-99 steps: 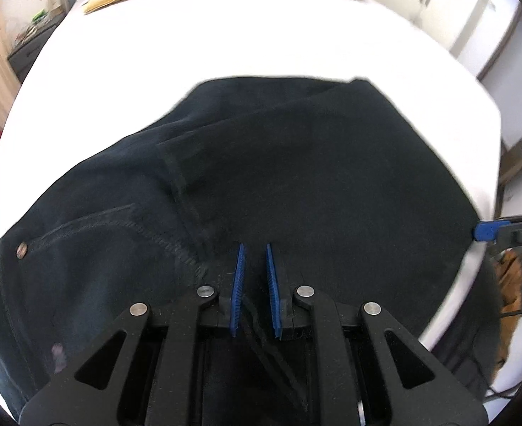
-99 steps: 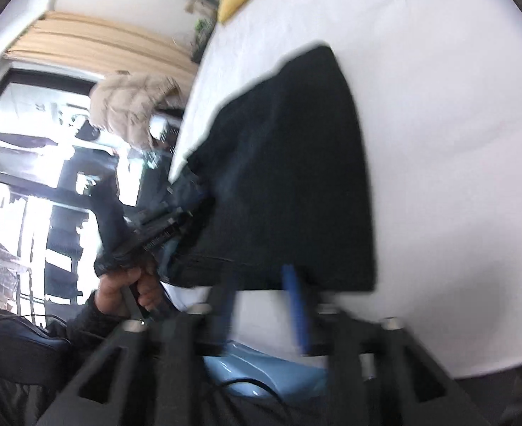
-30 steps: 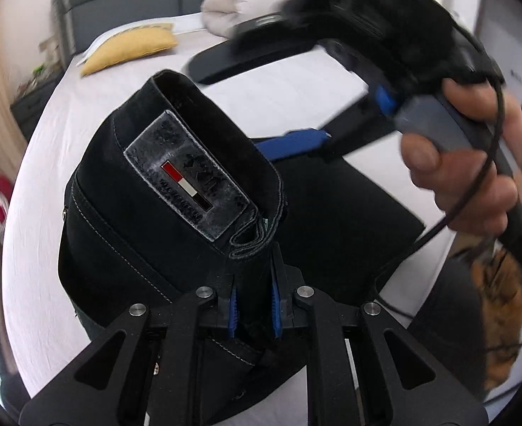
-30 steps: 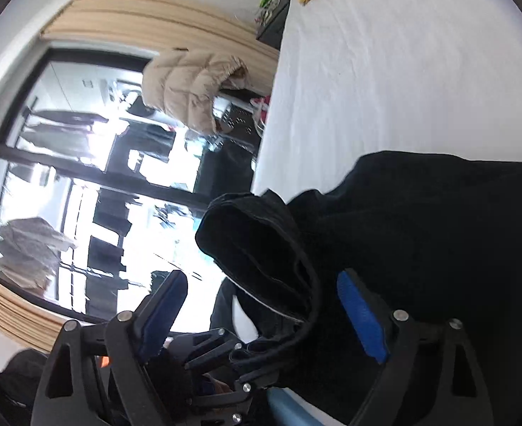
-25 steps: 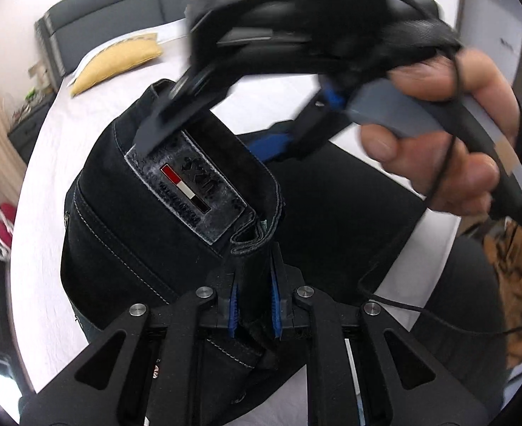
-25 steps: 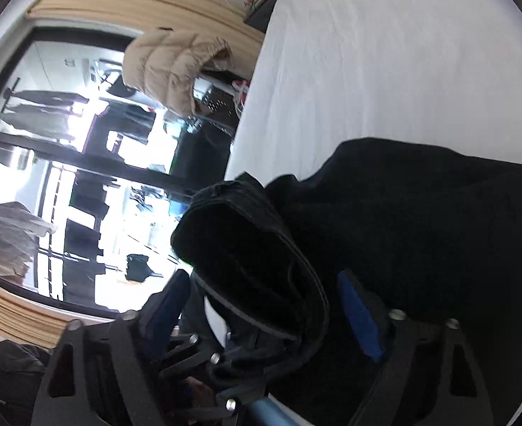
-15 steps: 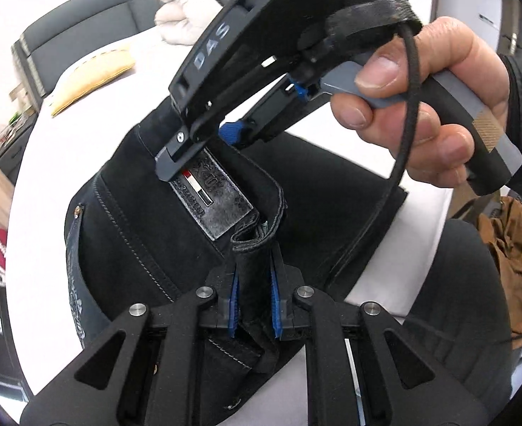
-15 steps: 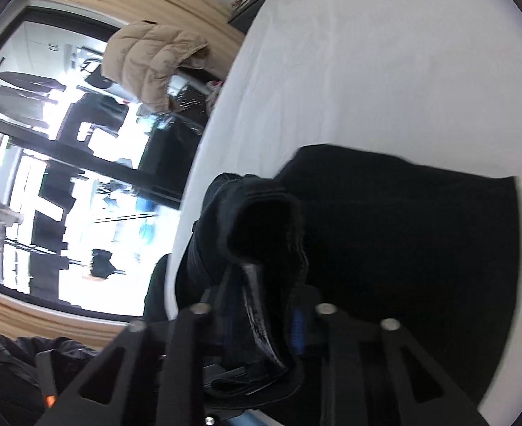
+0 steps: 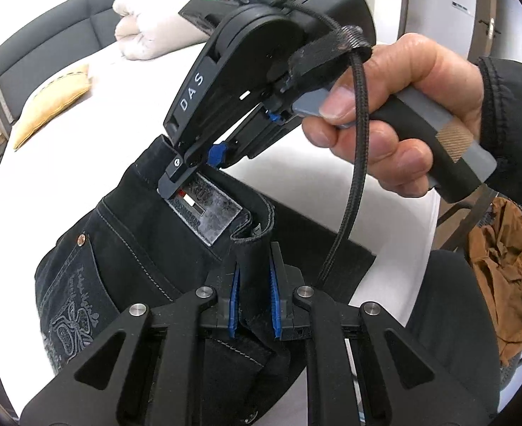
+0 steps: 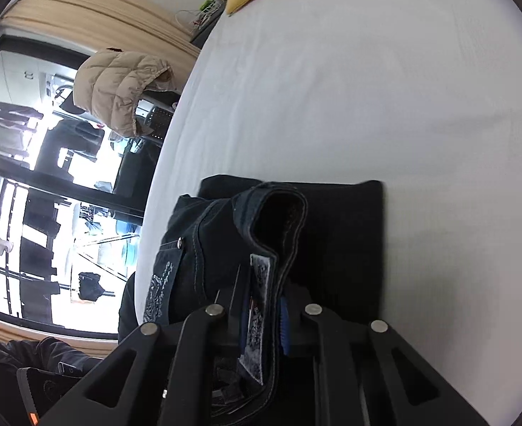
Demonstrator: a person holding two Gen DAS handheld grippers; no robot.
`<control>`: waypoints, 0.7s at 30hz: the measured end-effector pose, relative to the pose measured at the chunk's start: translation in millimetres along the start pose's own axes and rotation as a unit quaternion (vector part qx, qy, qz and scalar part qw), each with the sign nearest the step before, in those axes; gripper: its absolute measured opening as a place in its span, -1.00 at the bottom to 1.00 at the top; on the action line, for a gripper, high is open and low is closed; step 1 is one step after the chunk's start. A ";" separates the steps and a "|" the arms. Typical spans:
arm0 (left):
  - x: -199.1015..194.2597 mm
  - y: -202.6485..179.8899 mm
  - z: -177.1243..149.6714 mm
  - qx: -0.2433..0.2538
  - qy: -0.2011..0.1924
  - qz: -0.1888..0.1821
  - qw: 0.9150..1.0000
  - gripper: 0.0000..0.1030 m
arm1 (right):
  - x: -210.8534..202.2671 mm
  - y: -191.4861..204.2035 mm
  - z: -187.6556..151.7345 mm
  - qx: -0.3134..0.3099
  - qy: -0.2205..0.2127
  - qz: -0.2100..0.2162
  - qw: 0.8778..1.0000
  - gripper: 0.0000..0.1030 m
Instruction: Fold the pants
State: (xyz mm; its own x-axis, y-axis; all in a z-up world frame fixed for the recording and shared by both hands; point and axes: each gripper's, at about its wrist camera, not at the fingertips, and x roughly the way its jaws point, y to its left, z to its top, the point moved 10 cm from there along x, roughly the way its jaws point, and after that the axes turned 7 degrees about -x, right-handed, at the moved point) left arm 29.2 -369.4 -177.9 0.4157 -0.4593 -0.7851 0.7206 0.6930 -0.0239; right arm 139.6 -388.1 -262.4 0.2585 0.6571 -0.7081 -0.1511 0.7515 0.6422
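Since a second ago my right gripper [image 9: 204, 163] has closed onto the jeans [image 9: 126, 248] waistband by the leather patch [image 9: 207, 209]; my left gripper [image 9: 253, 298] pinches the near end. Right view: band clamped above the bed [image 10: 402, 88]. Waist-carrying step; next, lay it flat over the far folded legs.

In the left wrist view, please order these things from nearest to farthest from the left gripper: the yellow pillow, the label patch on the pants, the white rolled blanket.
From the left gripper:
1. Label patch, on the waistband just ahead of the fingers.
2. Yellow pillow, far left on the bed.
3. White rolled blanket, at the far end by the grey headboard.
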 end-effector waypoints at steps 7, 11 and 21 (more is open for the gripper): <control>10.3 -2.9 11.6 -0.013 0.013 -0.013 1.000 -0.74 | 3.1 -24.3 -1.4 0.012 -0.007 0.005 1.000 -0.67; 2.3 0.4 10.4 -0.041 0.030 -0.054 0.997 -0.56 | -0.9 -37.9 -7.6 0.047 -0.018 0.036 0.998 -0.50; -76.9 136.3 -11.7 -0.221 -0.017 -0.103 0.970 -0.46 | -52.3 27.0 -7.7 -0.001 -0.094 0.055 0.994 -0.49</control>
State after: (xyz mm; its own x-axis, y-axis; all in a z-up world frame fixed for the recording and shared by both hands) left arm 88.9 -233.2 -128.1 0.3122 -0.6261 -0.7146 0.4855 0.7516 -0.4464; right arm 114.8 -401.8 -210.3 0.4145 0.7123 -0.5664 -0.1909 0.6766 0.7112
